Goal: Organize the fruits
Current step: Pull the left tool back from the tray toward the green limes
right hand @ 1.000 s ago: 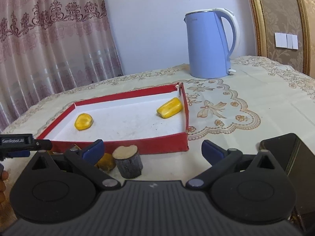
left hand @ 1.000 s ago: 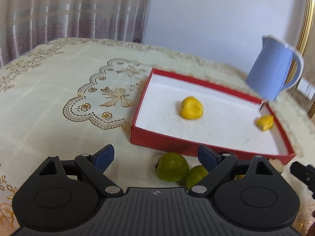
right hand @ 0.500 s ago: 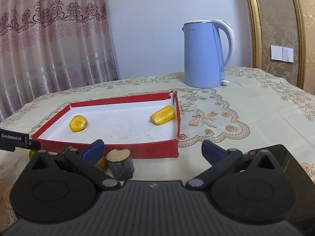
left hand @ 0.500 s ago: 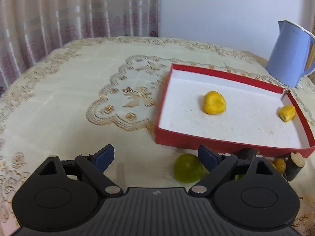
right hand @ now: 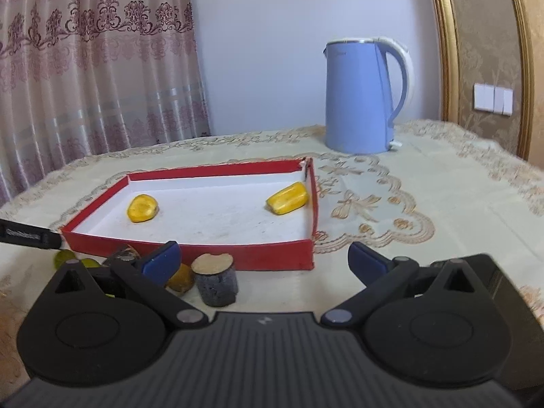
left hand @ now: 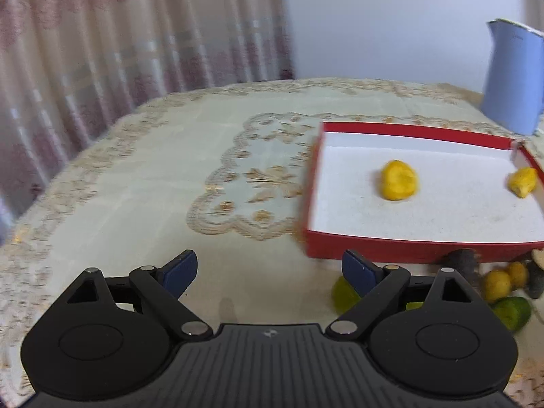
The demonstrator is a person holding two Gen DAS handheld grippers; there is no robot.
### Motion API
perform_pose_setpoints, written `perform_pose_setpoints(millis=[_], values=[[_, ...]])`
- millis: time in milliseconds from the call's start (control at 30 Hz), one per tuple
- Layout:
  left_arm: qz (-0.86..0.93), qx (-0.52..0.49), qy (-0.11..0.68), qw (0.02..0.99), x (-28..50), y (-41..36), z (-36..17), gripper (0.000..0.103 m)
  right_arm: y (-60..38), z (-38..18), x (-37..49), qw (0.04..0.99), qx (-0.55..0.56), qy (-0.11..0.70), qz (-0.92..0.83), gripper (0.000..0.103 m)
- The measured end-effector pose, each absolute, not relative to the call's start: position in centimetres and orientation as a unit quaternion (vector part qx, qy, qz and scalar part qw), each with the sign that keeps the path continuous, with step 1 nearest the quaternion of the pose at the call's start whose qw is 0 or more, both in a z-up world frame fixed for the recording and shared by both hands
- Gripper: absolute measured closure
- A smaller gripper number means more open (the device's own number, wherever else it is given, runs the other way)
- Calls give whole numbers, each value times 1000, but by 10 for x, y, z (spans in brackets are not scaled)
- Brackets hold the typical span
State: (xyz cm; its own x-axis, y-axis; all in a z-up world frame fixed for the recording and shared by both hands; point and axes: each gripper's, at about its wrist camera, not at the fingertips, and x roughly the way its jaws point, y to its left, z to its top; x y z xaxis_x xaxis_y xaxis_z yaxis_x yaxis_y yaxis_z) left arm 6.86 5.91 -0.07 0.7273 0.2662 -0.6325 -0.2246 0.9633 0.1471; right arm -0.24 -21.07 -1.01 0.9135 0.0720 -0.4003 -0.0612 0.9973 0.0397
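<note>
A red tray [left hand: 401,250] [right hand: 272,258] with a white floor holds two yellow fruits [left hand: 398,179] [left hand: 523,181], seen from the other side as one yellow fruit [right hand: 142,207] at its left and another [right hand: 288,199] at its right. In front of its near wall lie green fruits [left hand: 513,311] [left hand: 341,294], small yellow ones [left hand: 498,284] [right hand: 182,282] and dark wood stumps [right hand: 216,278]. My left gripper [left hand: 270,273] stands open over bare cloth, left of the green fruit. My right gripper [right hand: 263,263] stands open with a stump just inside its left finger, untouched.
A blue kettle [right hand: 363,97] [left hand: 513,78] stands behind the tray. A black flat object [right hand: 493,282] lies at the right. The left gripper's black tip [right hand: 29,234] reaches in from the left. Embroidered cloth [left hand: 153,176] covers the table; curtains hang behind.
The left wrist view has swung left: the tray and fruits shifted to the right of the frame and the green fruit slid behind the right finger. The right view tilted up slightly.
</note>
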Motion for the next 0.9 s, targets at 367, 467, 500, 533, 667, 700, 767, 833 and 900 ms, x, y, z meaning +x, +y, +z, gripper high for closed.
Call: perform_pose_setpoints(millis=[367,467,500,533,667,700,767,833,900], values=[[46,-79,348,933,61,87,6,10,-206,-9,-5,979,-1,201,37,0],[20,-69,356,932,65,73,4,10,-206,-9,-4,979,1,200,33,0],[17,-69,359,931,67,69,3,10,-206,-9,-4,979,1,201,33,0],[14,-71,364,929,70,67,2,10,-206,-10,-4,979,0,202,33,0],[-8,-100,393,914,81,68,-5,10,-202,-10,-7,980,-17,196,32,0],[-13,-109,401,909,84,68,-7,10,-201,-10,-8,980,-21,194,31,0],[-22,-125,418,900,92,70,-13,11,-199,-9,-8,980,-27,193,32,0],[-30,-141,432,890,98,69,-18,11,-199,-9,-9,981,-27,191,32,0],[-28,-134,434,890,99,66,-19,11,-199,-9,-9,981,-27,190,27,0]])
